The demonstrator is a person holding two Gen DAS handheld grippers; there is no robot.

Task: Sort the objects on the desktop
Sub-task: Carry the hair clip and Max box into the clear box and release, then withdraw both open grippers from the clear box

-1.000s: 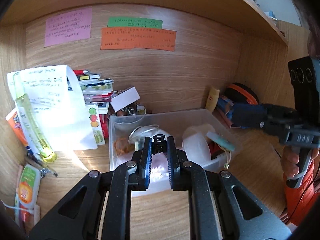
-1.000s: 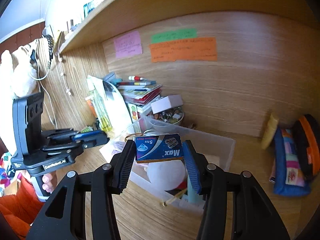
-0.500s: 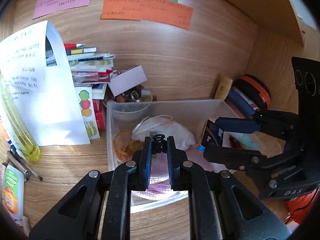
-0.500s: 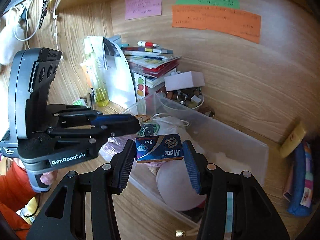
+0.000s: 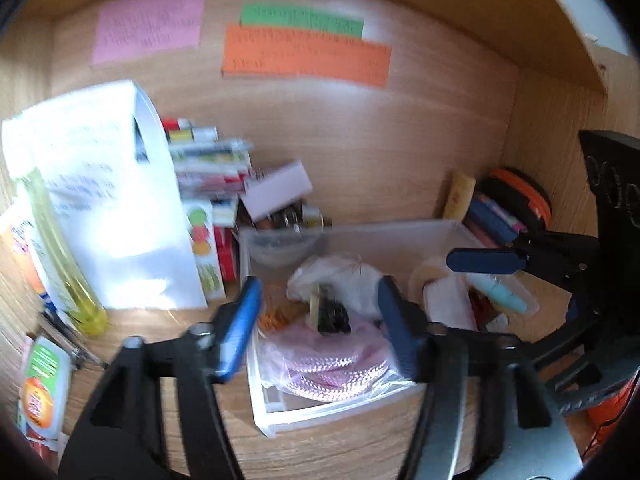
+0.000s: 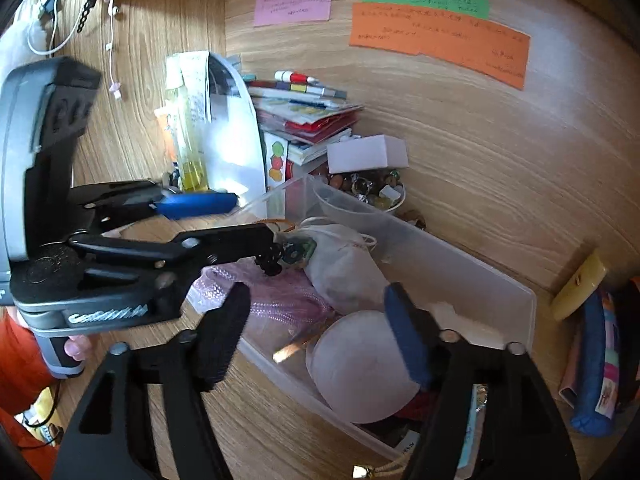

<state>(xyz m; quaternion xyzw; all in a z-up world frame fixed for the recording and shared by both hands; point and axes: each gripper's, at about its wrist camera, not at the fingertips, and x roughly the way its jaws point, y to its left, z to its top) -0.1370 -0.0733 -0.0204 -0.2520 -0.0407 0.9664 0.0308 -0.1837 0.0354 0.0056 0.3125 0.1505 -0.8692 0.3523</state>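
1. black hair clip (image 5: 334,316) – in the clear bin (image 5: 440,226), on or just over the bagged pink cord (image 5: 340,372); contact not clear. It sits near the bin's front-left end, in front of the white pouch (image 5: 352,280).
2. Long axis: in the left wrist view it runs roughly up the frame, away from the camera. It's blurred, so which end leads can't be told.
3. Look: small, dark and toothed, with a small card at its side that shows green in the right wrist view.
4. left gripper (image 5: 318,286) – jaws have just been opening and now stand apart. The clip is in the gap and no pad touches it, so it's let go.
5. right gripper (image 6: 316,296) – jaws have just been opening and nothing is between them. It hangs over the bin's right half, above a white round object (image 6: 360,364).
6. Versus earlier: the left pads were pinched on the clip, and now it's free.
7. Versus earlier: the right gripper had a blue "Max" box clamped. The box is gone from the jaws and can't be picked out in the bin.
8. Around the bin: a book stack and a white sheet to its left, and coloured notes on the back panel.
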